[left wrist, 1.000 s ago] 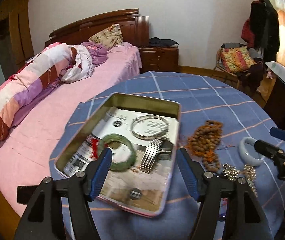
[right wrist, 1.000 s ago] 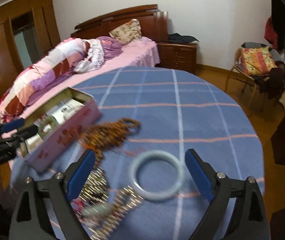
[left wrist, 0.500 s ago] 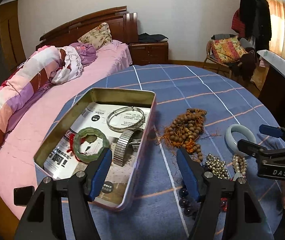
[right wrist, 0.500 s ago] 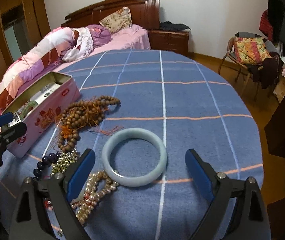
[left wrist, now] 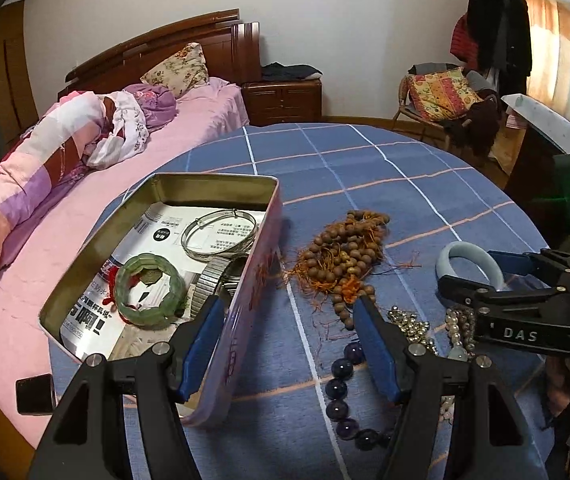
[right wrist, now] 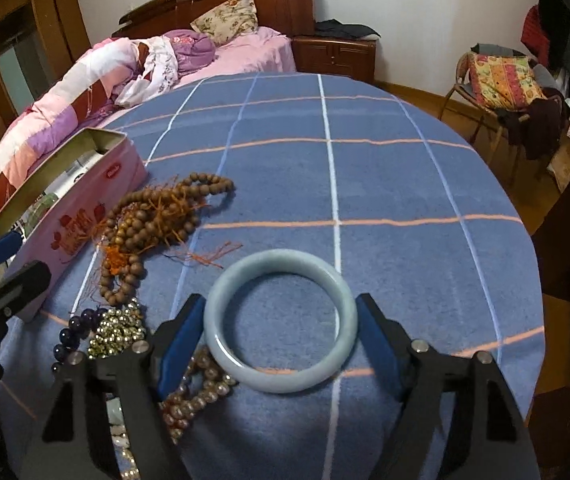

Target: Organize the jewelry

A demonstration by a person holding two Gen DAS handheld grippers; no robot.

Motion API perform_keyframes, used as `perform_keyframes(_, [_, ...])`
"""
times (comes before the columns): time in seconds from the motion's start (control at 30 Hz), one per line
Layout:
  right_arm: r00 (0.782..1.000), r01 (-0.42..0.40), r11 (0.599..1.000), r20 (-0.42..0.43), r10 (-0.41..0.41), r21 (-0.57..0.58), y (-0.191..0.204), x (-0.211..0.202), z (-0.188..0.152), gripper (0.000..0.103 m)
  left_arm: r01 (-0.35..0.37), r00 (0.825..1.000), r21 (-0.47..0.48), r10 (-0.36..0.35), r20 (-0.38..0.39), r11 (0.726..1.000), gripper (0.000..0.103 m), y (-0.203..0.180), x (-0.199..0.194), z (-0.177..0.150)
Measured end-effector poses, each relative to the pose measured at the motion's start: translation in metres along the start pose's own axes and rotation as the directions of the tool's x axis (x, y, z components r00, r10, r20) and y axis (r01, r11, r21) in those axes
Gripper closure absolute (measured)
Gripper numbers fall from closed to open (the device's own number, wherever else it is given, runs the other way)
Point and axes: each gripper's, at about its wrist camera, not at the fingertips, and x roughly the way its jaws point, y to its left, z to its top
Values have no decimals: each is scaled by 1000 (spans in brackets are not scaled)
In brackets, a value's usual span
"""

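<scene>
We're closing the right gripper [right wrist: 279, 320] jaws round the pale bangle [right wrist: 281, 322] lying on the cloth beside the beads, left gripper [left wrist: 287, 318] open & empty; next it's needing lifting into the tin [left wrist: 261, 216].

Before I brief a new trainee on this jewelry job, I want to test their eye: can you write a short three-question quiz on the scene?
1. True or false: the pale blue bangle lies inside the pink tin.
2. Which item is in the tin: A) green bead bracelet, B) brown wooden beads, C) dark purple beads?
3. Fill in: the right gripper, its jaws closing, straddles the ____.

Key
1. False; it lies on the blue cloth.
2. A; the silver bangle is in there too.
3. Pale blue bangle.
</scene>
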Motion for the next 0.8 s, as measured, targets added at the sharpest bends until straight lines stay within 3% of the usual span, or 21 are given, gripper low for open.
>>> perform_keyframes(0.17, [997,74,997,29,-74,9,-13,-10,-8,25,24,1000,9,-24,5,1000,36,-5,-4,0])
perform_keyframes(0.27, [997,65,997,39,-67,35,-24,-17,-12,25,-2,999,19,2,38,1000,36,-9,-11,1])
perform_keyframes(0.4, [996,78,997,51,-80,23,-22,-20,-14,25,16,999,33,-17,41,999,36,-17,-14,-3])
perform_keyframes(0.5, [996,72,997,49,-73,27,-24,-19,-12,25,43,998,86,-46,35,995,36,-32,-13,-7])
perform_keyframes(0.8, [996,68,997,52,-70,27,-23,-19,-11,25,107,994,105,-105,-21,989,36,-44,-1,-10])
